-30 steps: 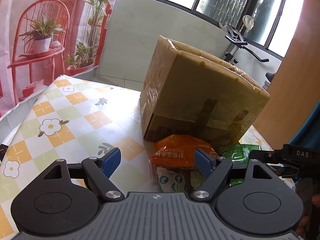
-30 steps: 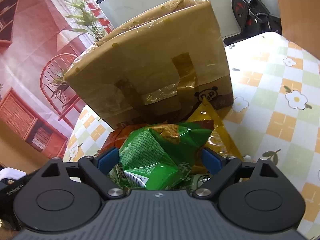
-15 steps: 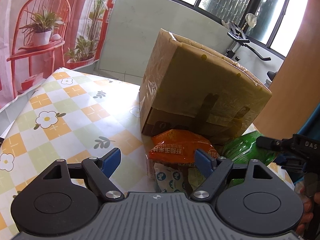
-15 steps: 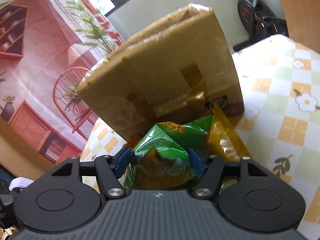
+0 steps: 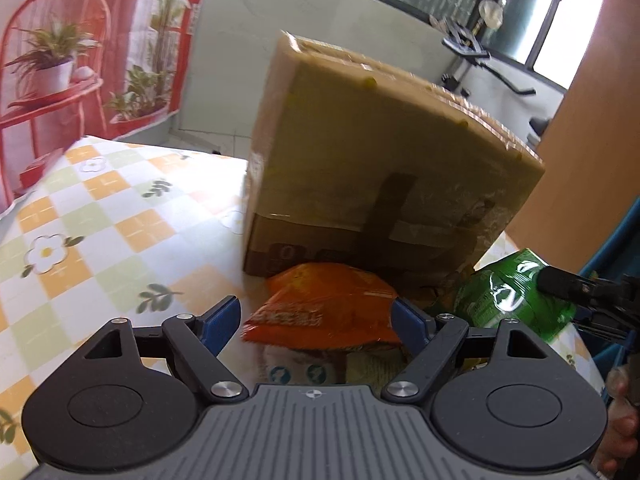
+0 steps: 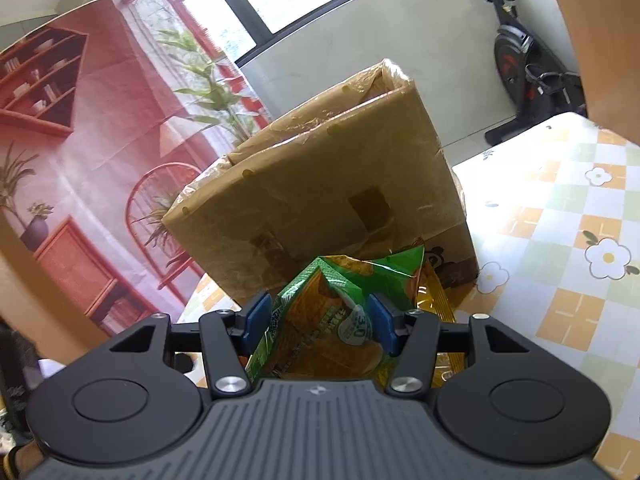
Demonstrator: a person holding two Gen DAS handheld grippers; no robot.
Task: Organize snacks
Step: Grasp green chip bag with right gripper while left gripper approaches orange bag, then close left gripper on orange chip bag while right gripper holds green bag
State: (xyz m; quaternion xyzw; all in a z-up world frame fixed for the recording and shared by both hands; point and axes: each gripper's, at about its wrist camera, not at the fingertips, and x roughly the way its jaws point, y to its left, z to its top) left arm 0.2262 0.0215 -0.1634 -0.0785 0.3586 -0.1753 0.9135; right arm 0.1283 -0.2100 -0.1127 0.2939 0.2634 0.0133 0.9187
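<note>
Snacks are piled on the desk against the near face of a taped cardboard box. A green bag is gripped by the right gripper: its blue fingers are closing, drawn fairly narrow, and both pads press into the crumpled foil, with the bag's top edge sticking up ahead of them. Just behind and to the right of that bag a yellow bag is seen, leaning at the foot of the box.

In the left wrist view the left gripper is spread wide, with its fingers opening. An orange bag lies between them on the desk, touching the box's base. The right-hand pad sits at the bag's edge, though actual contact cannot be made out; the left-hand pad stands clear of it. Nothing is clenched by this gripper. Below the orange bag a white packet is partly seen. At the right edge of that view the green bag is seen held by the dark tip of the right gripper.
</note>
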